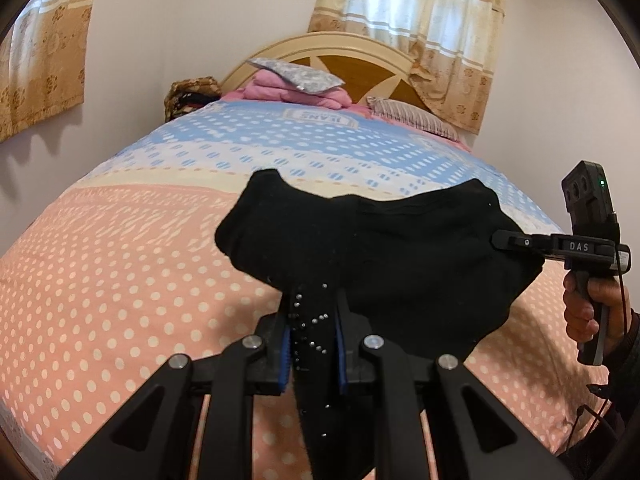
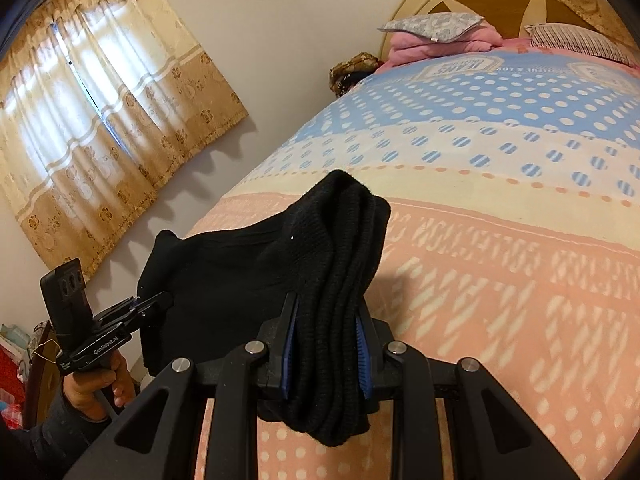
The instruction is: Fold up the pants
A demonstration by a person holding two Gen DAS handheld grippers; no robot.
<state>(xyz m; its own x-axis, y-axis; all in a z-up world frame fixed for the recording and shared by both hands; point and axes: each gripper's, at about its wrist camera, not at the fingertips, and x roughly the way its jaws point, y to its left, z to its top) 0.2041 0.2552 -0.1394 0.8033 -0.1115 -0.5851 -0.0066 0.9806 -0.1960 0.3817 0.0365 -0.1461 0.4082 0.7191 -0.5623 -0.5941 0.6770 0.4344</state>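
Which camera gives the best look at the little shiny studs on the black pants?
The left wrist view. The studs sit on the black pants right between the left tongs, close and sharp. The right wrist view shows only plain ribbed fabric in the right tongs, no stud pattern.

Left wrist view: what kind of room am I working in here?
A bedroom, most likely in a home. A bed with a polka-dot cover fills the view, a curved wooden headboard stands at its far end with pillows stacked against it, and curtains hang over a window.
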